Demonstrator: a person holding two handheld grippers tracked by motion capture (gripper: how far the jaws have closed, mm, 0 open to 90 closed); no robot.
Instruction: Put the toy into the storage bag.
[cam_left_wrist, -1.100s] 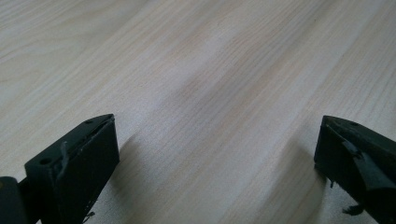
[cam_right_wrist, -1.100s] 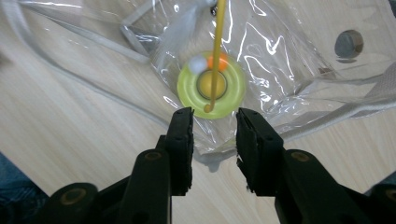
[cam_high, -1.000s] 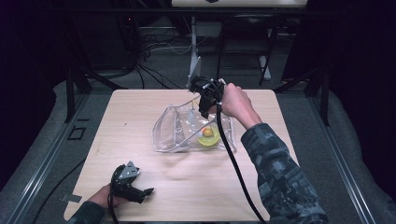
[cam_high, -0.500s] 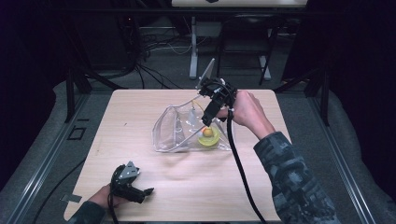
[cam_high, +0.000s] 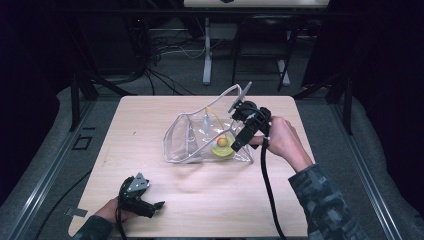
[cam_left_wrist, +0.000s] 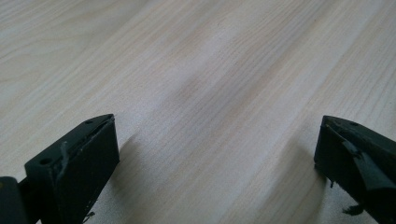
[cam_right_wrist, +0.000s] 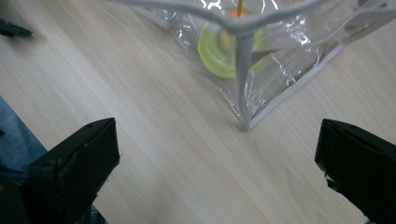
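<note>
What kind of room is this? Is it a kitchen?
No, it looks more like a lab or recording studio: a bare wooden table under dark curtains, with cables on the floor and metal stands behind.

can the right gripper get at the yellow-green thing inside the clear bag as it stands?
Probably not directly. The right gripper is open, empty, beside the clear bag, but in its own view the bag's film and white-edged corner stand between the jaws and the yellow-green object. It would have to go through the bag's opening.
</note>
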